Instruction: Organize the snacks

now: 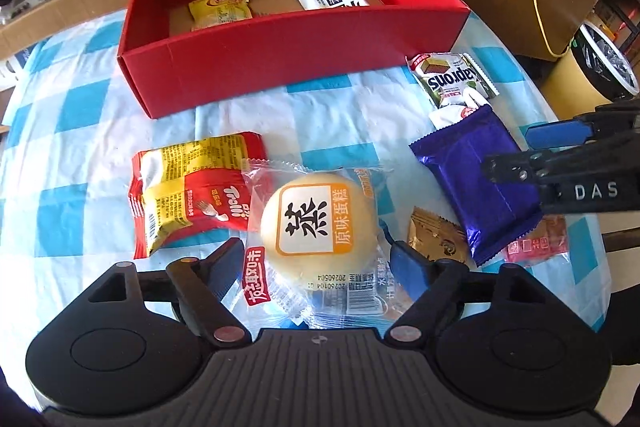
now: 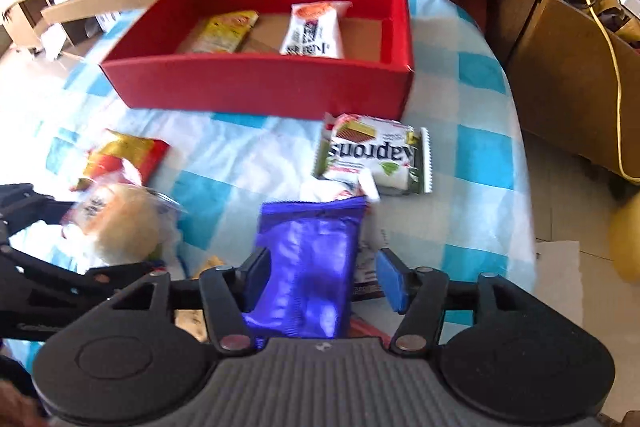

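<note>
L jaws released astride cake (image 1: 318, 223); R jaws released astride blurred purple pack (image 2: 308, 267).

One red box (image 1: 280, 55) is sitting on the bench, holding two snack packets (image 1: 220, 9); seven more packets (image 1: 316, 223) are lying outside; two hand-held grippers (image 1: 316, 267) are hovering

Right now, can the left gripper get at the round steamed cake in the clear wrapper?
Probably yes. The left gripper is open, with the steamed cake lying between and just ahead of its fingers. Nothing covers the cake; only its wrapper edge overlaps the red-and-yellow packet beside it.
</note>
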A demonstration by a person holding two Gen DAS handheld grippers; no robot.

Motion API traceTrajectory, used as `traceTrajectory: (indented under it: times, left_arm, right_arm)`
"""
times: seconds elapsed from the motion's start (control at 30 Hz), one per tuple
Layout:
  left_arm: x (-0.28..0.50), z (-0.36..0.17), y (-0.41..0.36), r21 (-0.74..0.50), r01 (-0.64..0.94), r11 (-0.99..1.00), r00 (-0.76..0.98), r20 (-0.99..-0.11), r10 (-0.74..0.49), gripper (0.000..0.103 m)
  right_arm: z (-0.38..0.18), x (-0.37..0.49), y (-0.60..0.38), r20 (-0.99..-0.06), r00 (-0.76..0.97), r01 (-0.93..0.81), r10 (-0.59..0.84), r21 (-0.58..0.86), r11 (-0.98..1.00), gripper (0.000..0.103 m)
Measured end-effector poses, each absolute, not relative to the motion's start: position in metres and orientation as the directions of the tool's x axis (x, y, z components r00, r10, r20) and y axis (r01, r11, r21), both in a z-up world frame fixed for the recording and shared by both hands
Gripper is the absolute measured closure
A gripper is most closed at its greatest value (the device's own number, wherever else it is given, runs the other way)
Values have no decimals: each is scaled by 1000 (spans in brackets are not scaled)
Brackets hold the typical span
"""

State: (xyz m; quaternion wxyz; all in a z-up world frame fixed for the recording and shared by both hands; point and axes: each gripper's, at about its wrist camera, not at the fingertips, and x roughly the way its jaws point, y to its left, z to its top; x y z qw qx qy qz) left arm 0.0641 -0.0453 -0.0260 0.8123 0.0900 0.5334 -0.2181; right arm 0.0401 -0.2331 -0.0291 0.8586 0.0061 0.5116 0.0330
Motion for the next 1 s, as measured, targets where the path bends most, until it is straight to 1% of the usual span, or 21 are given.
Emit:
traceTrajectory:
  times: [0.03,0.1,0.2,0.27,0.33,0.37,0.4,0.57,0.6,0.73,0.8,0.93,1.0]
  left_arm:
    - [64,-27,-46,-91,454,887,330,-907,-261,18]
    - [64,-30,-47,-90,461,883,317,-912,-259,17]
    - [62,-33,-47,-90,465,880,300,-920,-253,17]
    - [60,-33,-46,-97,466,879,294,-920,-257,17]
    - [60,-31,-43,-107,463,880,292,-919,-265,17]
    - [61,-30,-42,-112,459,881,294,-917,-270,17]
    - [62,-28,-40,-119,456,882,296,-915,-276,17]
    - [67,-15,-37,-153,447,881,310,-898,-313,16]
    - [68,-14,-39,-150,451,880,314,-896,-314,16]
    - [69,-21,-49,-116,475,872,311,-905,-289,16]
    - [72,-30,-55,-91,470,878,305,-917,-258,19]
    - [78,-34,-55,-71,442,894,312,-922,-227,34]
    - [80,-31,-52,-92,430,898,308,-920,-242,36]
  right_arm:
    - [-31,42,-229,-881,467,-50,74,58,997,7]
    - [-36,46,-220,-892,443,-52,91,75,996,4]
    - [-49,48,-203,-904,425,-93,52,14,996,4]
    - [-58,49,-194,-901,434,-124,-2,-61,990,4]
    - [-65,48,-192,-900,435,-141,-37,-109,984,7]
    - [-65,47,-194,-899,438,-150,-22,-97,984,9]
    - [-63,45,-196,-899,437,-151,-12,-86,985,16]
    - [-59,39,-208,-892,452,-142,16,-54,988,17]
    - [-56,38,-211,-890,456,-138,26,-41,990,20]
    - [-46,38,-215,-876,479,-135,52,-15,991,20]
    - [-46,38,-214,-878,475,-139,55,-13,990,20]
    - [-41,35,-216,-870,488,-146,72,0,989,20]
    - [-40,34,-219,-867,492,-142,75,5,990,20]
